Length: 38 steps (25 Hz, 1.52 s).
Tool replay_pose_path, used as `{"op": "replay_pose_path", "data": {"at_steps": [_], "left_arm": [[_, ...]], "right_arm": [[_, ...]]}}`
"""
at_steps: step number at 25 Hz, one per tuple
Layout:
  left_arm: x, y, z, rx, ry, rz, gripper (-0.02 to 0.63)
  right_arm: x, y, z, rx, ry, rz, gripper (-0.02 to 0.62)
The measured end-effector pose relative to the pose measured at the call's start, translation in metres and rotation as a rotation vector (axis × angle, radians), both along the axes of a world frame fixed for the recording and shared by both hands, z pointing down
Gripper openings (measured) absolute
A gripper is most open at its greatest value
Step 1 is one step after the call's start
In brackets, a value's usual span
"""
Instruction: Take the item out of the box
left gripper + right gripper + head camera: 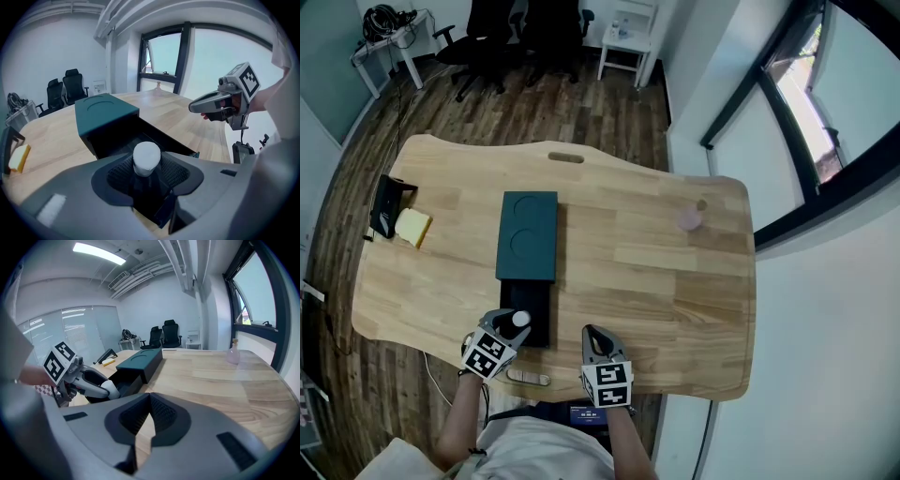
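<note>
Left gripper (510, 328), lower left, jaws wide either side of white-capped item (146, 157), pads not pressing. Item apparently stood in open drawer (534, 298) of box (528, 234). Looked lined up for gripping. Right gripper (149, 400) shut, empty, kept aside.

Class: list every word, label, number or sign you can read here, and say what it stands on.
Readable words or numbers: none.
Left marker cube and right marker cube: black-and-white square patterns, not text.
Dark teal rectangular box: two embossed circles, no writing.
Small blue screen at the person's waist: too small to read.
</note>
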State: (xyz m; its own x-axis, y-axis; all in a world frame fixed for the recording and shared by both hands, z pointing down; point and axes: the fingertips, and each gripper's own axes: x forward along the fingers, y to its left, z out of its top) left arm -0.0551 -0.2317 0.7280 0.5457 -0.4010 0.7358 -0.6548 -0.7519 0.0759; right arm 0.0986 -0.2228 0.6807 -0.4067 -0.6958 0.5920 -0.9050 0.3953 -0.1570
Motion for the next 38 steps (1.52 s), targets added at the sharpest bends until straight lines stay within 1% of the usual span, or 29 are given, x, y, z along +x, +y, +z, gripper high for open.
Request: {"op": "replay_pose_path", "data": {"at_steps": [3,10,12,14,18,23,27,34,38], "left_arm": [[-0.001,0.000,0.004,-0.003,-0.011,-0.002,0.170],[0.001,-0.002,0.006,0.012,-0.003,-0.006,0.169],[0.002,0.001,0.006,0.004,0.004,-0.004,0.169],[0.002,0.001,-0.003,-0.001,0.005,-0.005,0.169],[0.004,0.000,-0.018,0.022,0.032,-0.009,0.169],[0.000,-0.002,-0.035,0.043,0.052,-0.031,0.169],[0.001,-0.001,-0.049,0.076,0.061,-0.023,0.169],[0.007,0.007,-0.078,0.103,0.144,-0.032,0.169],[0.004,0.012,-0.091,0.125,0.165,-0.033,0.169]], "right_arm": [[-0.001,-0.001,0.002,-0.008,0.005,-0.009,0.005],[-0.001,-0.003,-0.001,0.001,0.018,-0.027,0.005],[0.002,-0.001,-0.003,0.005,0.022,-0.026,0.005],[0.006,0.002,-0.006,0.007,0.027,-0.021,0.005],[0.008,0.006,-0.016,0.024,0.037,-0.014,0.005],[0.005,0.010,-0.033,0.059,0.037,-0.011,0.005],[0.001,0.014,-0.045,0.087,0.032,-0.003,0.005],[-0.002,0.022,-0.075,0.164,0.036,0.015,0.005],[-0.005,0.029,-0.084,0.198,0.037,0.030,0.005]]}}
